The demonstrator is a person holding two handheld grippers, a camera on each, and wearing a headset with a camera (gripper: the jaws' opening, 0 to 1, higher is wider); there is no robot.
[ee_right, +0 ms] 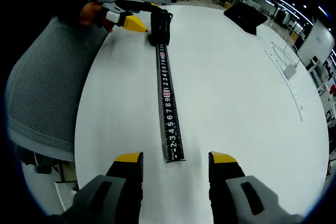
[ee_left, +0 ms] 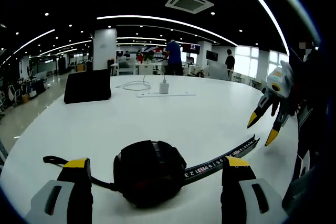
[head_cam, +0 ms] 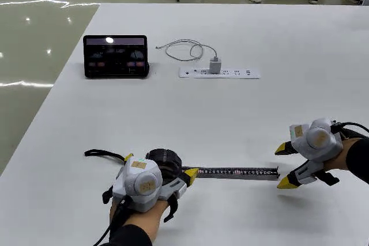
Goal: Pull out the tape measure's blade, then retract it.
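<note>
The black tape measure case [head_cam: 165, 160] lies on the white table with its strap [head_cam: 102, 154] trailing left. Its dark blade [head_cam: 236, 171] is drawn out to the right, flat on the table. My left gripper [head_cam: 159, 165] is open, one jaw on each side of the case [ee_left: 149, 171], with a gap on both sides. My right gripper [head_cam: 283, 166] is open at the blade's free end [ee_right: 173, 155], which lies between its jaws, not gripped. The right gripper view looks along the blade to the case [ee_right: 160, 27] and the left gripper [ee_right: 147, 17].
A dark tablet [head_cam: 116, 56] stands at the back left. A white power strip [head_cam: 219, 73] with a charger and looped cable [head_cam: 184, 49] lies beyond the middle. The table edge [head_cam: 52, 108] runs along the left. People and a chair are far behind.
</note>
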